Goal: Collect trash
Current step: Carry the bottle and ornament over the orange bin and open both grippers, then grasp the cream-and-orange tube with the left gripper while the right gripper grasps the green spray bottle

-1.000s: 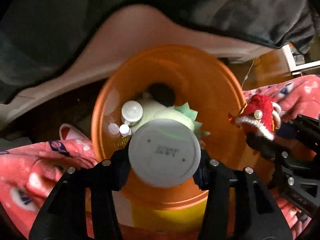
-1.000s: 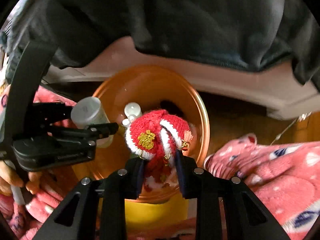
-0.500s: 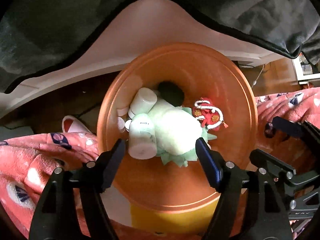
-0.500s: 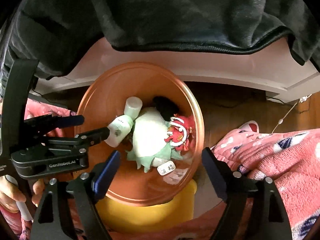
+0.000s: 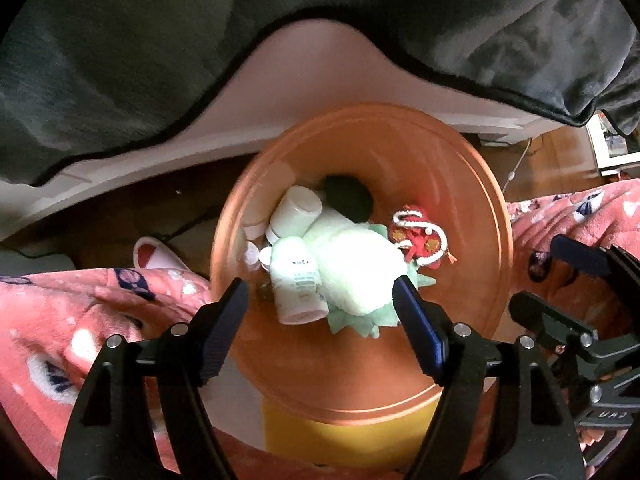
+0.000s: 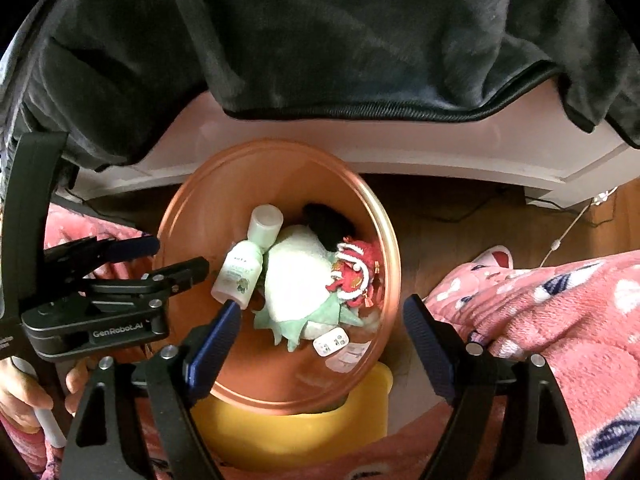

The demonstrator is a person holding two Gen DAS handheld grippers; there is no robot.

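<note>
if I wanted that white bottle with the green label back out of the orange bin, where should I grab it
Grip the white plastic bottle with the green label across its round body mid-length, coming from above. It lies tilted on its side atop the pile in the orange round bin, long sides exposed.

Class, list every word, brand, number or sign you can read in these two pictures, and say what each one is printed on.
"GenRobot.AI": white lettering on the body of the left claw, seen in the right wrist view.
Green-white bottle in the orange bin: printed label, too small to read.
White tag in the bin: symbols, too blurred to read.
Right claw body, left wrist view: lettering upside down, unreadable.
</note>
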